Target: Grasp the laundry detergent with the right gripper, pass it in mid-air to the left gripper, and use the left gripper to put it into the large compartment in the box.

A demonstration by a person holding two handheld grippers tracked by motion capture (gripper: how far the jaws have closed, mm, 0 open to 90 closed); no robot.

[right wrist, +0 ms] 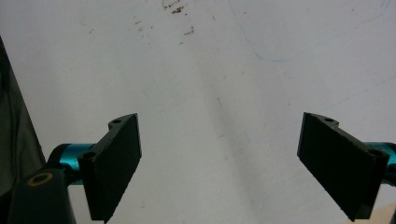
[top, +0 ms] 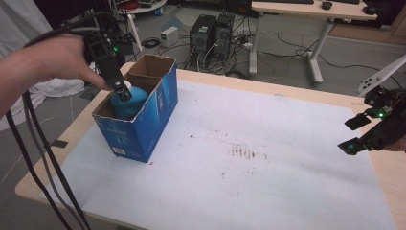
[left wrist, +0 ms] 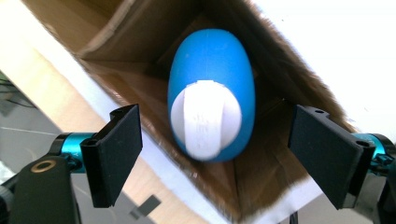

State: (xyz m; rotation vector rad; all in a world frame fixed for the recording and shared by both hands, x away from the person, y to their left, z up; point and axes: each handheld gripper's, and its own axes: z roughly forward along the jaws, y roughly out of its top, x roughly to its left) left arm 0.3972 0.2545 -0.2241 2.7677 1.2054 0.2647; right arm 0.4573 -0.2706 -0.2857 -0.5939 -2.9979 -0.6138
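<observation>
Blue bottle (left wrist: 212,74) upright inside cardboard box (top: 158,103) on counter (top: 287,158): smooth rigid plastic, likely light, slippery; grip ridged white cap (left wrist: 205,119). Left tongs (left wrist: 215,154) wide above, empty; right tongs (right wrist: 219,165) wide, idle.

No words, brand names or numbers can be read here. The blue cardboard box (top: 139,115) at the left of the high view carries white print on its long side and a small white label patch near its lower front corner, but all of it is too small and blurred to make out. In the left gripper view, the white cap (left wrist: 205,117) of the blue bottle (left wrist: 212,65) at the middle of the frame shows faint raised marks that cannot be read. The dark brown specks on the white sheet (top: 268,143) over the tabletop are stains, not writing.
</observation>
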